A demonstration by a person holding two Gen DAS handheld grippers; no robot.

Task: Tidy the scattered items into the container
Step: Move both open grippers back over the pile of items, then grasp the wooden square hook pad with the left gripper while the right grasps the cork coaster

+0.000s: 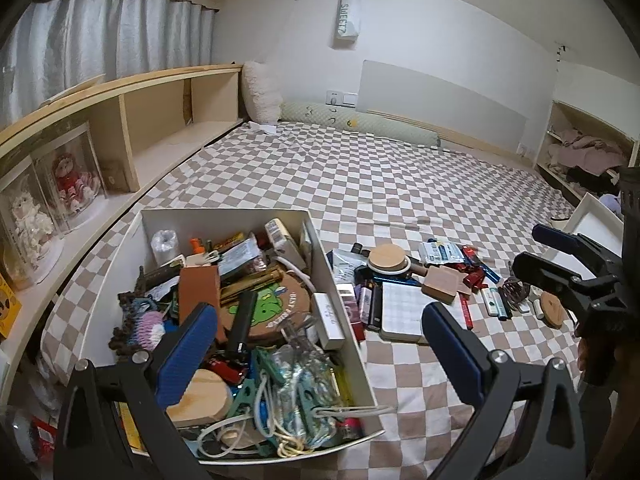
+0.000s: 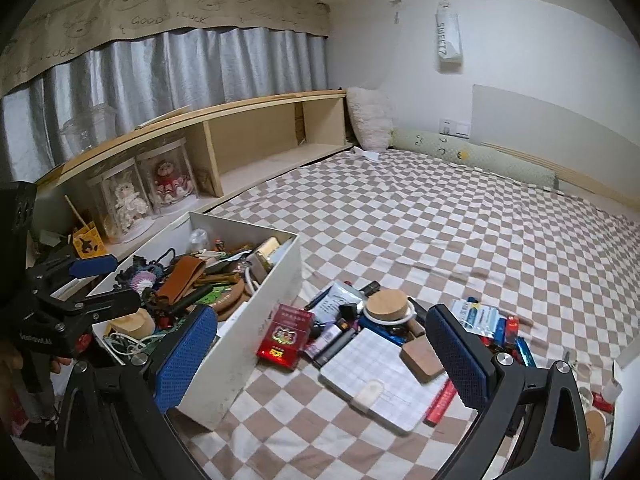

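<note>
While both tongs (image 1: 320, 344) (image 2: 324, 348) gape empty, clutter lies beside the box (image 2: 256, 320) — unsorted.

Grey curtains (image 2: 168, 64), wooden shelf (image 2: 248, 128), two cased dolls (image 2: 148, 192).

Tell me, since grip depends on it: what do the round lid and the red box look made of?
Round lid: apparently pale unfinished wood, matte, faint grain, with a white seal ring beneath. Red box: seemingly glossy printed card, perhaps film-wrapped, judging by its sheen and crisp edges.
</note>
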